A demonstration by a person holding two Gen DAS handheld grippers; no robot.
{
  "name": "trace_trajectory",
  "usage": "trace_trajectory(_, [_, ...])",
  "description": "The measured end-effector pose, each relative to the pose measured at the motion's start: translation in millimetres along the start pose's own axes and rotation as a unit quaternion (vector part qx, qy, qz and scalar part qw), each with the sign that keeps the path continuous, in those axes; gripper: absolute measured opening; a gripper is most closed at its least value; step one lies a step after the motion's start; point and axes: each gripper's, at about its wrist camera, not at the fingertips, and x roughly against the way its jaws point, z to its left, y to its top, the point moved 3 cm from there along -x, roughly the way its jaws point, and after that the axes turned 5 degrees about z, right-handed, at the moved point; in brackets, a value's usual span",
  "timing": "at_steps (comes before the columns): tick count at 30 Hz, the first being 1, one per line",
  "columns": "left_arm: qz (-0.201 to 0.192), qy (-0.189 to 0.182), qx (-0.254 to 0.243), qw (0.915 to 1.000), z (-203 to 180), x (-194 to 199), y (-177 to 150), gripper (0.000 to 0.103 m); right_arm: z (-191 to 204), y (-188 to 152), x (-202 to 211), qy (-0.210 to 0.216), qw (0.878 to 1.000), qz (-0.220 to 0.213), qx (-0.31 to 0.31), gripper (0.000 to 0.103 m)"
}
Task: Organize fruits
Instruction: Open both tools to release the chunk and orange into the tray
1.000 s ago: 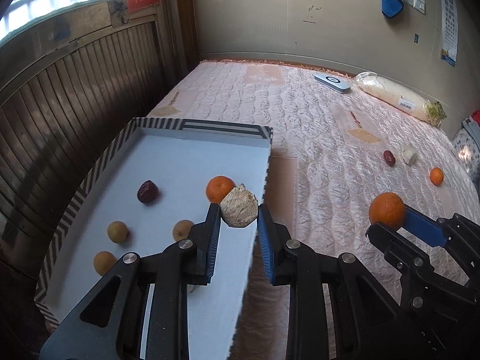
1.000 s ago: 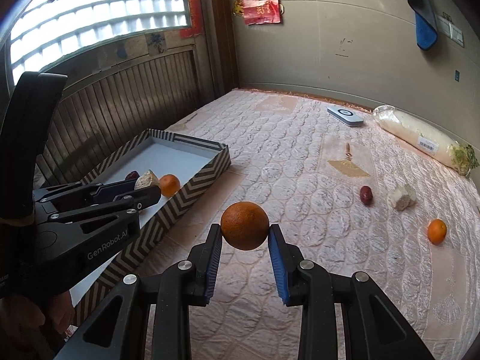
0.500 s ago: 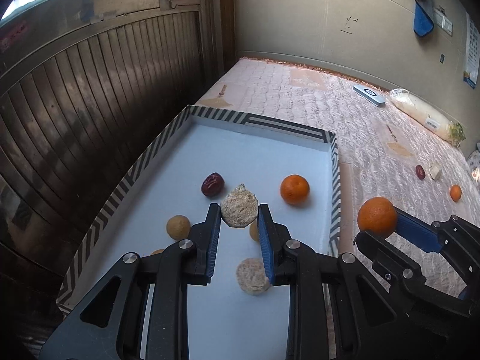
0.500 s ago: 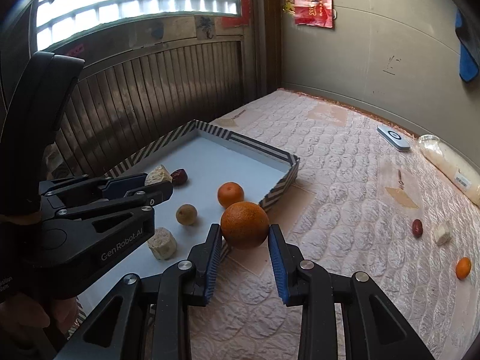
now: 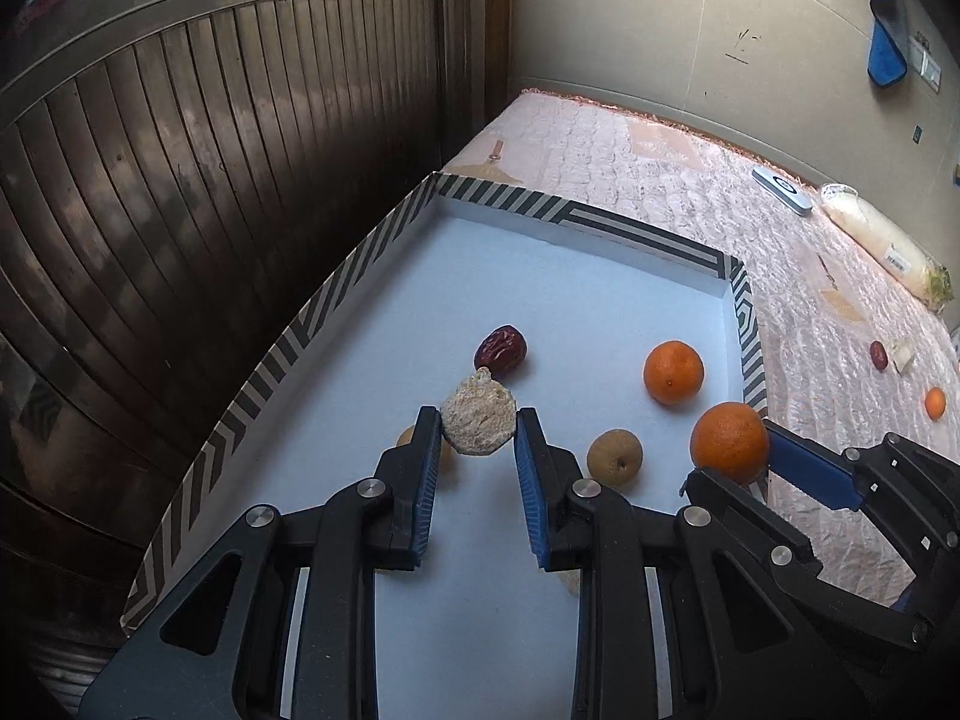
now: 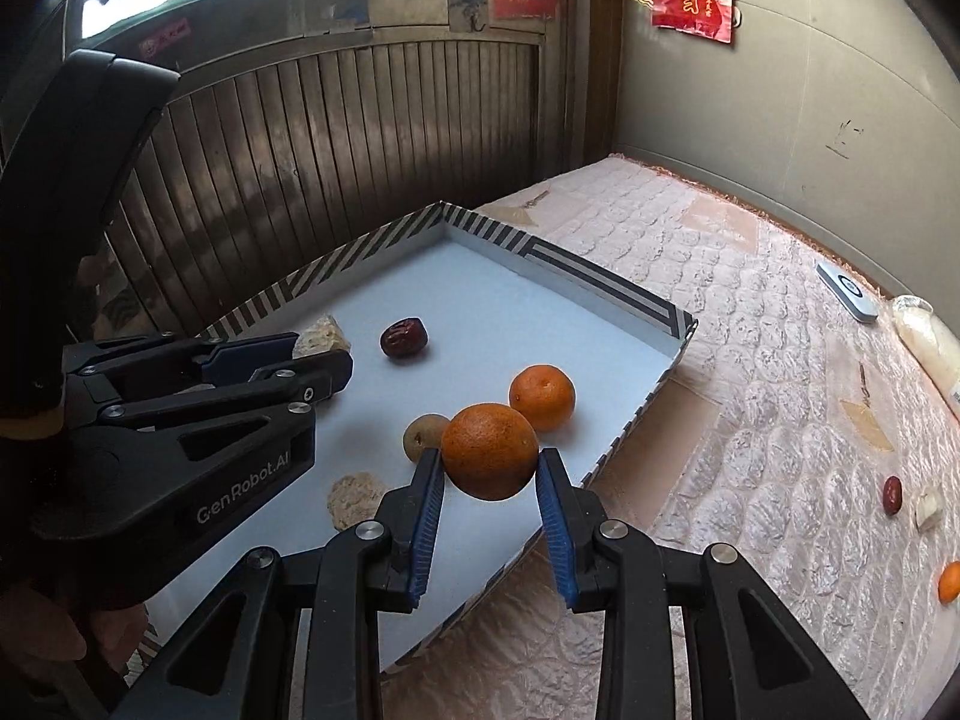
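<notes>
We hold the left gripper (image 5: 478, 427) above the white floor of the striped tray (image 5: 336, 294), and its blue pads are closed on a pale, rough round piece (image 5: 478, 420). The right gripper (image 6: 489, 468) clamps a large orange (image 6: 489, 450) just above the tray's near wall.

Inside the tray lie a red date (image 5: 501, 349), a smaller orange (image 5: 673, 372), a tan round fruit (image 5: 614, 457) and, in the right wrist view, another pale piece (image 6: 355, 499). One more tan fruit is mostly hidden behind the left finger (image 5: 420, 468). On the quilted mattress (image 6: 750, 324), well apart from the tray, we see a second date (image 6: 892, 494), a white lump (image 6: 929, 510) and a small orange (image 5: 935, 403).

Compared with one second ago, both grippers have come from the mattress side to over the tray, and each grip is unchanged.
</notes>
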Motion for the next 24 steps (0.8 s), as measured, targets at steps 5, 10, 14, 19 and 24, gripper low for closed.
trace_trajectory(5, [0.01, 0.0, 0.0, 1.0, 0.1, -6.3, 0.9, 0.024, -2.1, 2.8, -14.1, -0.002, 1.0, 0.015, 0.005, 0.031])
trace_trajectory(10, [0.016, 0.002, 0.002, 0.9999, -0.8, -12.1, 3.1, 0.024, 0.8, 6.0, -23.2, -0.003, 1.0, 0.025, 0.018, 0.031])
trace_trajectory(14, [0.017, 0.004, 0.001, 0.9998, -2.3, -14.3, 4.8, 0.024, 4.6, 7.9, -31.4, 0.0, 0.999, 0.034, 0.028, 0.031])
trace_trajectory(19, [0.017, 0.006, 0.002, 0.9998, -2.5, -15.5, 5.4, 0.024, 5.6, 7.5, -33.3, 0.006, 0.999, 0.03, 0.029, 0.031])
trace_trajectory(24, [0.016, 0.003, 0.006, 0.9999, -0.1, -16.3, 6.5, 0.024, 6.5, 7.5, -34.3, 0.011, 0.999, 0.028, 0.026, 0.032])
